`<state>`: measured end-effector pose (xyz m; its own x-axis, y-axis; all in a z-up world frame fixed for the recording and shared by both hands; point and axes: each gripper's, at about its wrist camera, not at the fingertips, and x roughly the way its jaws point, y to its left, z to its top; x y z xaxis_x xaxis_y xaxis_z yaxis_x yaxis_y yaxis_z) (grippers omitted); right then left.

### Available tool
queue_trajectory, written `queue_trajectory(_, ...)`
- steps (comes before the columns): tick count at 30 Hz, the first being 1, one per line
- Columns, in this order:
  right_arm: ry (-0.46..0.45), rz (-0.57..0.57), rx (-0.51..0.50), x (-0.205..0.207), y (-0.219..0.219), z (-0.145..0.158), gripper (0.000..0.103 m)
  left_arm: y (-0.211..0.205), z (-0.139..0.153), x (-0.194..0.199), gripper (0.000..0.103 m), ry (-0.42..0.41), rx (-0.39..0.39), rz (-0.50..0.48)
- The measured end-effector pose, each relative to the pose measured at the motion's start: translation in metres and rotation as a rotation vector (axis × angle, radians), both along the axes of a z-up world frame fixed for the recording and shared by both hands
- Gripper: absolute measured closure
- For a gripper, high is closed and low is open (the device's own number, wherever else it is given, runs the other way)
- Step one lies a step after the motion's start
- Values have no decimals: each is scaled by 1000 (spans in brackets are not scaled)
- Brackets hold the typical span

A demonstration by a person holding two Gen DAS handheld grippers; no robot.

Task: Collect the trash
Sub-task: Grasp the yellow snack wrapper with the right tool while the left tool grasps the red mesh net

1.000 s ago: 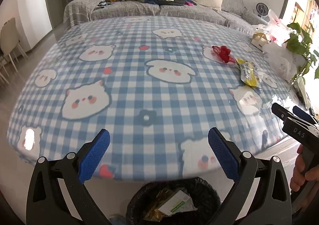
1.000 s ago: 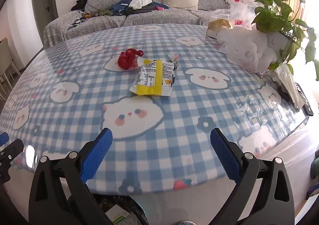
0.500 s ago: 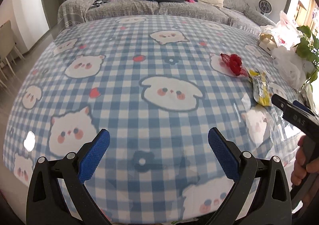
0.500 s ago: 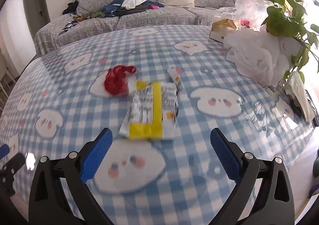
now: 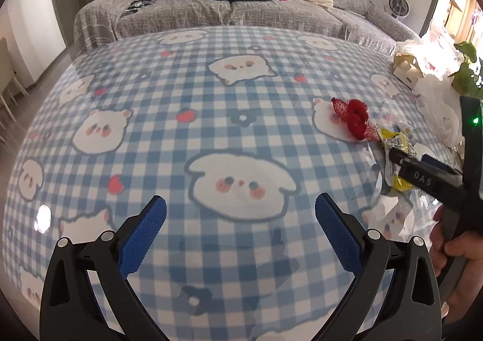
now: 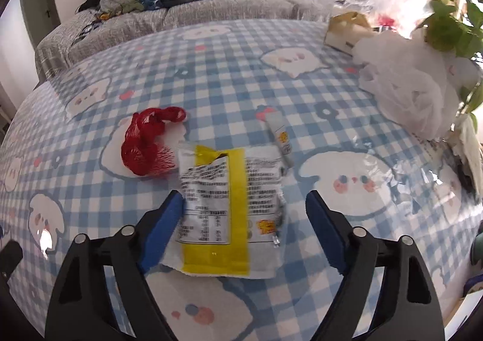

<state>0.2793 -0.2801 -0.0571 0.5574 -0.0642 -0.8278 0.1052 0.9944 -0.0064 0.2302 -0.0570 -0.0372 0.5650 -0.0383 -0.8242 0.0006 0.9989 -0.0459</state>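
R tongs [image 6: 241,211] over part-hidden wrapper [image 6: 229,205]

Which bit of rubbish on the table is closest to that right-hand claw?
The yellow-and-white snack wrapper: it lies between the open right gripper fingers. The red mesh bag lies farther back to its left, the small sachet beyond it.
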Motion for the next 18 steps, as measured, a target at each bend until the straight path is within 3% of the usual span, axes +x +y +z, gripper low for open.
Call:
queue_trajectory(4,12,15,25,3,2,-1,49,-8,-1,14,6,13,-10,-7)
queue_trajectory(9,23,22,69,5,-5,0,63,-24,3,32,6,15,-10,-18)
queue_trajectory(18,-12,38,45,2,-25,16,71,-73,5,63,6,28,3,-56)
